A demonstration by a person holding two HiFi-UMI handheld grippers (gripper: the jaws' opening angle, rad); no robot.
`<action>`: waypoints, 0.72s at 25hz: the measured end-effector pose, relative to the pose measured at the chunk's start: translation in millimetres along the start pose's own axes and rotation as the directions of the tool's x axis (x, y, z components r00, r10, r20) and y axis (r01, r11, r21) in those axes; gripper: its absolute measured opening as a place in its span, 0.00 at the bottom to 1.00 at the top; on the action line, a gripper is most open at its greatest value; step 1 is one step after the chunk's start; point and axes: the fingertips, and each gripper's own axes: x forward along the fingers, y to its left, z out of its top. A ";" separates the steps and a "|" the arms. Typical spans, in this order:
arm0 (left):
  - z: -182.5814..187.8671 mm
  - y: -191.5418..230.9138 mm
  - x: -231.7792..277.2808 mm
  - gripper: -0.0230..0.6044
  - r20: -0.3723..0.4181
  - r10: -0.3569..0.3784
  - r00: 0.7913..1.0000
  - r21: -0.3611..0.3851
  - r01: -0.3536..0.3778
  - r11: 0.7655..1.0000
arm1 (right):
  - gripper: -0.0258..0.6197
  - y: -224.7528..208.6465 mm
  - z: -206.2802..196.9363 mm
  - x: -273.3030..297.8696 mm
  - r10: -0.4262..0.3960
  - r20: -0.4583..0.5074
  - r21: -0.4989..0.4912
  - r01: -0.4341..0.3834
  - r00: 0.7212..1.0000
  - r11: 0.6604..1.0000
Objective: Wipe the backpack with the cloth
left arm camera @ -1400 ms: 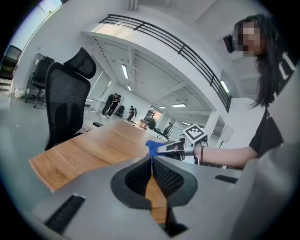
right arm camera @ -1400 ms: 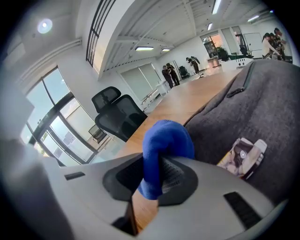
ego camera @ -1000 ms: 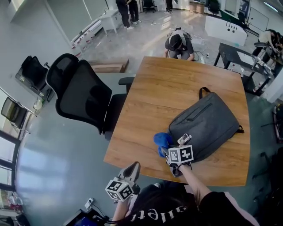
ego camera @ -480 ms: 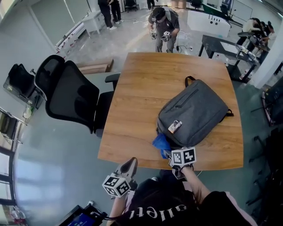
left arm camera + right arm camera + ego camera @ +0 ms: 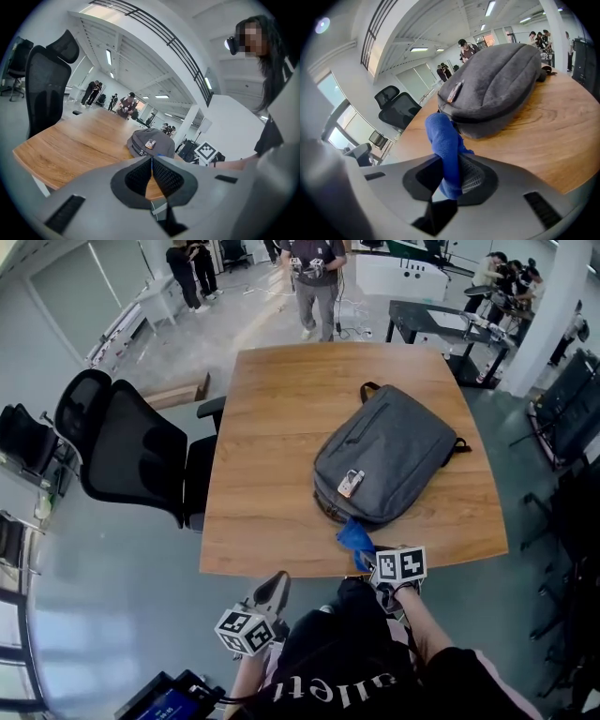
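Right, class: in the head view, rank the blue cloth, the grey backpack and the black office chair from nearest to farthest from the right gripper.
1. Blue cloth: clamped in the right gripper, at the table's near edge.
2. Grey backpack: just beyond the cloth, on the table's right half.
3. Black office chair: off the table's left side.

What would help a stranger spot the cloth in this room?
Find the wooden table; a grey fabric backpack lies on it. At the backpack's near end, by the table edge, the right gripper pinches a small crumpled blue cloth. Nothing else on the table is blue.
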 end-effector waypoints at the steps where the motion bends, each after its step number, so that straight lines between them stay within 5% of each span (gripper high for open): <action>1: -0.4 -0.6 -1.1 0.05 -0.001 -0.002 1.000 0.000 0.002 1.000 | 0.16 -2.7 -1.9 -3.4 -0.010 0.002 0.006 0.010 1.000 1.000; 9: 6.5 -12.1 7.7 0.05 0.018 -0.002 1.000 0.011 0.002 1.000 | 0.16 13.4 3.3 -7.6 0.033 -0.021 -0.068 -0.034 0.999 0.997; 18: 3.7 -30.3 58.8 0.05 0.075 0.098 0.992 -0.033 -0.096 0.995 | 0.16 -17.3 16.1 -8.3 0.108 -0.112 -0.151 -0.124 0.988 0.981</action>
